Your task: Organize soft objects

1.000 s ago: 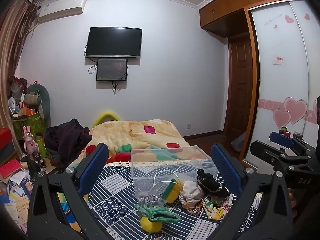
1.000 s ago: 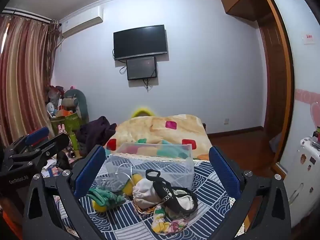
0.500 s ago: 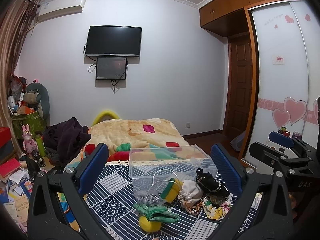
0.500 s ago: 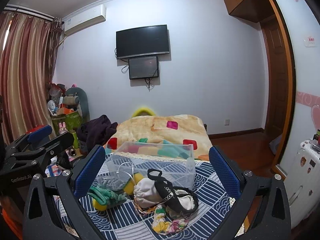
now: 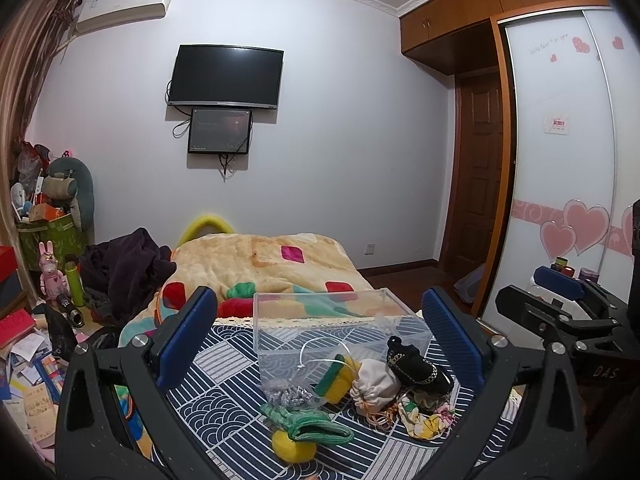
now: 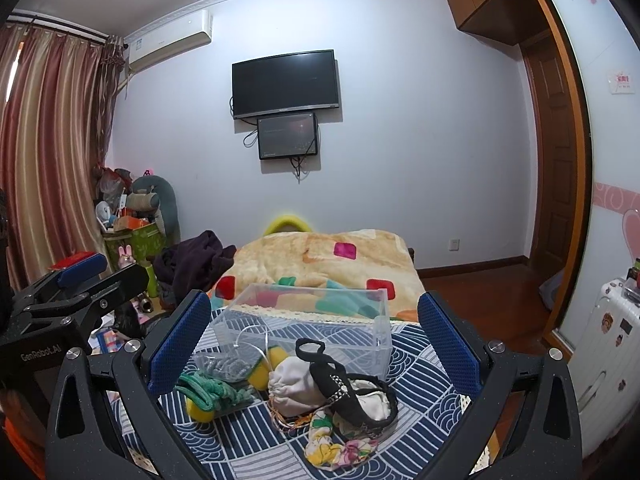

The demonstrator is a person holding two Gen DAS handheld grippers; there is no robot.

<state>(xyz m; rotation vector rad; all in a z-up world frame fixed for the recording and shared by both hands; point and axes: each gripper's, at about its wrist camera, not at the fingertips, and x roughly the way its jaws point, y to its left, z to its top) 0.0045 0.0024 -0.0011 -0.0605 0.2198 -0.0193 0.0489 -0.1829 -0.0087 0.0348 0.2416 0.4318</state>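
Observation:
A clear plastic box (image 5: 332,322) (image 6: 320,316) stands on a blue patterned cloth on the bed. In front of it lie soft things: a green knit pouch (image 5: 316,426) (image 6: 208,390), a yellow ball (image 5: 292,446), a yellow-green sponge (image 5: 336,378), a white drawstring bag (image 5: 374,386) (image 6: 292,380), a black strappy item (image 5: 416,368) (image 6: 340,380) and a floral cloth (image 5: 424,420) (image 6: 340,444). My left gripper (image 5: 320,344) and right gripper (image 6: 312,344) are both open and empty, held above and before the pile.
A beige blanket (image 5: 260,268) covers the far bed. Dark clothes (image 5: 124,272) lie at its left. Clutter and a green box (image 5: 52,236) stand at the left wall. A wardrobe (image 5: 560,160) and white suitcase (image 6: 608,340) stand on the right.
Both grippers have drifted slightly; the views shifted a little, with the pile lower and nearer in frame. Nothing was taken hold of.

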